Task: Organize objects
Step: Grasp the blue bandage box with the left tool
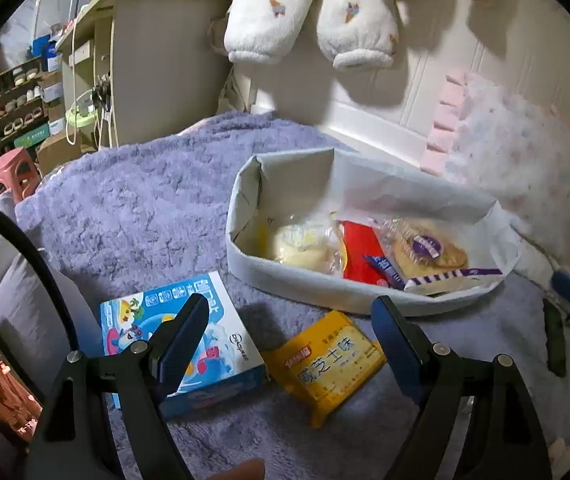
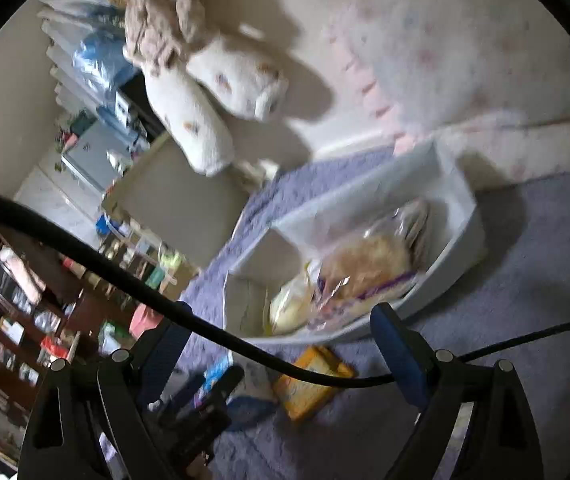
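The soft white basket (image 1: 253, 268) at centre right already holds crinkly wrapped buns and a red packet. Still outside it, on the fluffy purple blanket (image 1: 137, 208), lie the flat yellow snack packet (image 1: 331, 364) and the glossy blue carton (image 1: 181, 340), lower centre. Left tongs (image 1: 291, 344) hang released above them; right tongs (image 2: 281, 352) stand released too, nothing between.

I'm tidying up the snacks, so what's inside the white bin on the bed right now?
The white bin holds a pale yellow bun in clear wrap, a red packet and a wrapped pastry with a purple label. Anything beneath them is covered.
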